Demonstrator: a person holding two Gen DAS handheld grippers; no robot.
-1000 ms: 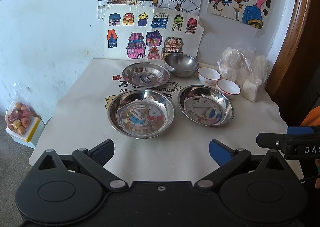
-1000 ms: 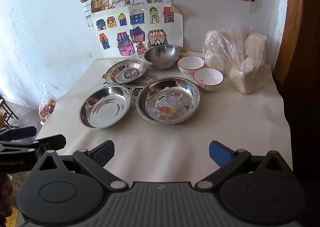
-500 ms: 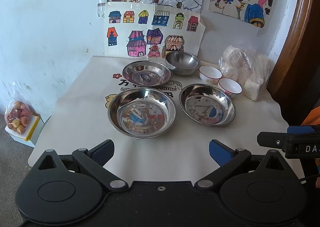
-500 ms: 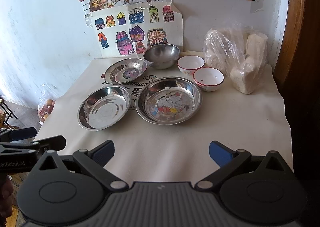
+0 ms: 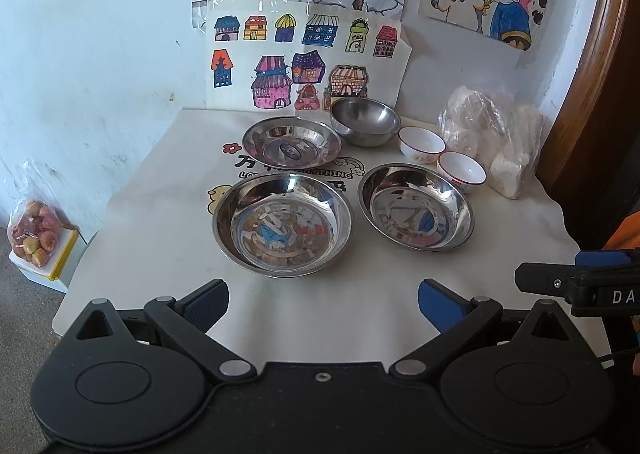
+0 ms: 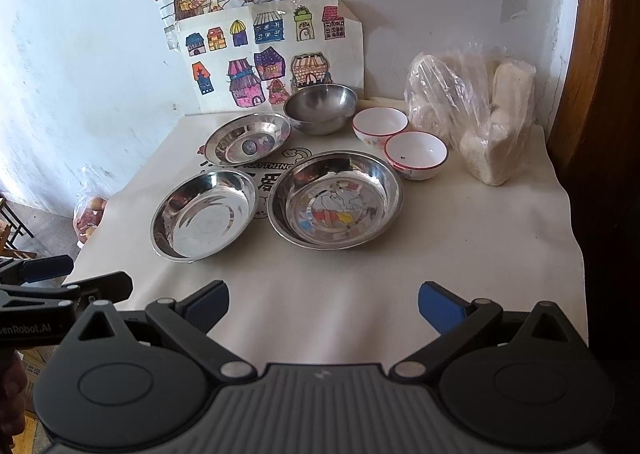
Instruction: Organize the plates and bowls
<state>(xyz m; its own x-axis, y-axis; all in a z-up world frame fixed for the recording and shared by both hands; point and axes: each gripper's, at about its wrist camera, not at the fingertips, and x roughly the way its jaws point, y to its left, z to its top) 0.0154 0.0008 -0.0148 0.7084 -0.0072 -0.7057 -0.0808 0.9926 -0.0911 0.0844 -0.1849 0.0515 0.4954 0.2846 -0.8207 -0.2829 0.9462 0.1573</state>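
**Left wrist view: dishes spread out, both grippers empty**

Left wrist view puts the nearest steel plate (image 5: 282,223) straight ahead of me on the cloth-covered table (image 5: 160,230), with a 2nd steel plate (image 5: 416,207) just beside it to the right. Behind them lies a 3rd steel plate (image 5: 291,142), and next to that sits a deep steel bowl (image 5: 365,120). 2 white bowls with red rims, the farther (image 5: 421,142) and the nearer (image 5: 461,171), stand close together right of the steel bowl, beside a plastic bag of white lumps (image 5: 494,142).

My left gripper (image 5: 323,300) hovers over the near table edge with its fingers spread wide, holding nothing. My right gripper (image 6: 323,300) is likewise spread wide and empty, facing the right-hand plate.

Children's drawings (image 5: 304,54) hang on the wall behind, and a bag of fruit (image 5: 34,234) sits on the floor at left.
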